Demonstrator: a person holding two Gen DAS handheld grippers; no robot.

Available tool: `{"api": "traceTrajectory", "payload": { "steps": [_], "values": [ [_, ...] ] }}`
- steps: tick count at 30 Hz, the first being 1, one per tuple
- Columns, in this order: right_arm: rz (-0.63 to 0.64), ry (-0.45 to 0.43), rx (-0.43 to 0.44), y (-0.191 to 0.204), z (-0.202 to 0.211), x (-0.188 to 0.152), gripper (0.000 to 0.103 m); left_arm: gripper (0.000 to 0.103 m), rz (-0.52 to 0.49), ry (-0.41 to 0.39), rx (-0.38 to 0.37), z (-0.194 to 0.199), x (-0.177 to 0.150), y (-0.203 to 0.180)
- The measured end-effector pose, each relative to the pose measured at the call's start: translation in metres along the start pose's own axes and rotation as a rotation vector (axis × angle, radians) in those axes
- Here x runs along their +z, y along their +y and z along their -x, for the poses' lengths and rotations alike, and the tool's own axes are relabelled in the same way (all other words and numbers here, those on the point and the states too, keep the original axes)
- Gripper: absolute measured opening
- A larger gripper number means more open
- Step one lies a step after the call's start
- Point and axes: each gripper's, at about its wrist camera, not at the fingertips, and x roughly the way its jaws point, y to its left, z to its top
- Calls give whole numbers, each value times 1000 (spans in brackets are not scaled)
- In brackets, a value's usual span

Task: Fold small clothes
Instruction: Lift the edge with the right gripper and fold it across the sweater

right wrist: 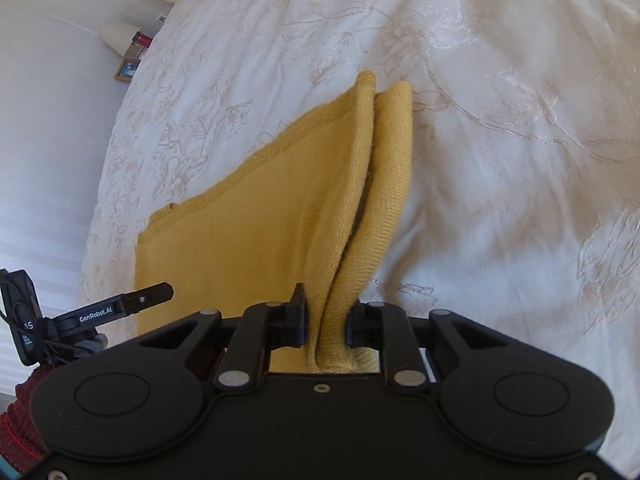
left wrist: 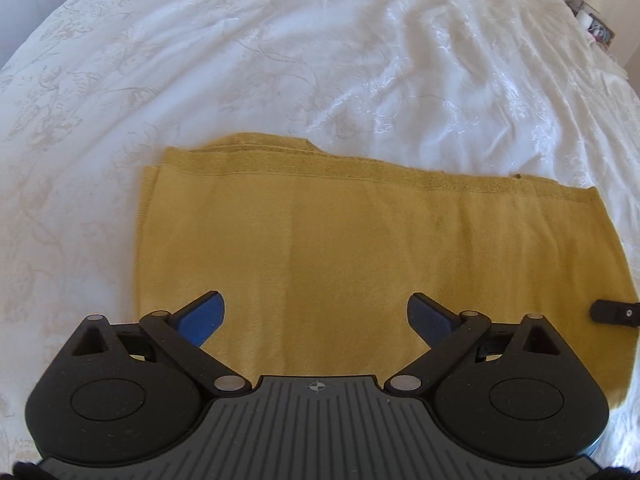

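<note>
Lying flat on the white embroidered bedspread (left wrist: 280, 60), the mustard-yellow knitted garment (left wrist: 360, 248) is already doubled over, its hemmed edges stacked along the side farthest from the left wrist camera. Over the garment's near edge the left gripper (left wrist: 316, 320) hangs with its blue-padded fingers (left wrist: 204, 318) spread wide, nothing between them. At the garment's right-hand end a black finger of the other tool (left wrist: 616, 312) shows against the yellow cloth. From the right wrist view, the right gripper (right wrist: 326, 322) is pinched narrow on a bunched fold of the garment (right wrist: 240, 240), with two ribbed layers rising from between its black fingers (right wrist: 298, 312) and running away across the bedspread (right wrist: 500, 140). Left of the garment in that view the left gripper's arm (right wrist: 120, 304), lettered GenRobot.AI, reaches over the cloth's corner. Beyond the garment, past the bedspread's edge, stand a small lamp (right wrist: 118, 36) and a framed picture (right wrist: 127, 69)
</note>
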Motion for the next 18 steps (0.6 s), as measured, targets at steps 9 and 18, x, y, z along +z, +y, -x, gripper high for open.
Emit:
{"api": "traceTrajectory", "payload": {
  "steps": [9,18],
  "values": [
    [97,12,-20,89,-15,-3,24,99,68,10,-28,33,-32,71],
    [163,36,41,183,-66,-21,24,99,83,20,-35,52,-58,133]
  ]
}}
